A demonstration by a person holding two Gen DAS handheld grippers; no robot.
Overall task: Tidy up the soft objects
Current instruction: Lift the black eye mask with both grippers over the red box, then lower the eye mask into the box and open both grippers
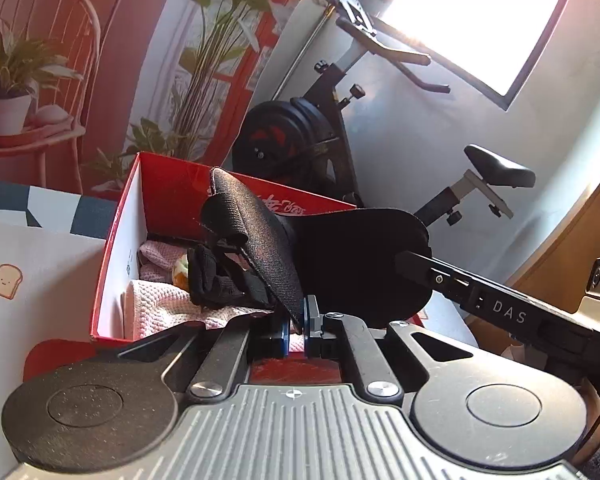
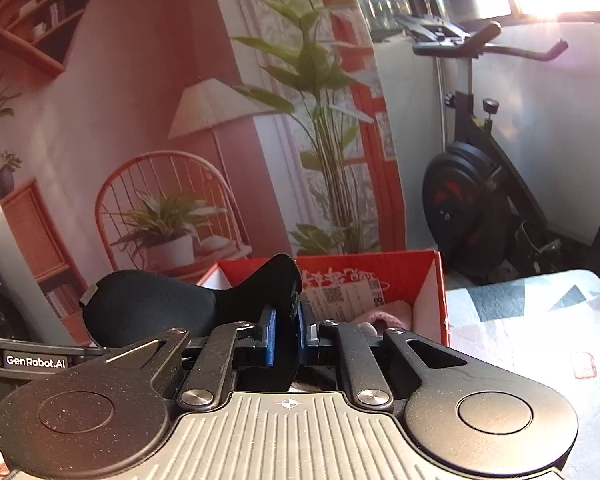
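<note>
A black eye mask (image 1: 352, 264) is held stretched between the two grippers, above the near part of an open red box (image 1: 120, 248). The left gripper (image 1: 296, 330) is clenched on the mask's left end, where its strap (image 1: 216, 276) hangs bunched; the right gripper (image 2: 286, 330) is clenched on the mask's right end.

The step in hand appears to be carrying the mask to the box, in which pink cloths (image 1: 168, 300) already lie. The next move probably calls for both ends to be brought over the opening, lowered past the rim together, then let go.

The box's red walls stand up on every side, and the dangling strap could catch on the near rim. Room is open above the box; an exercise bike (image 1: 312, 128) stands beyond it to the right, well apart.
</note>
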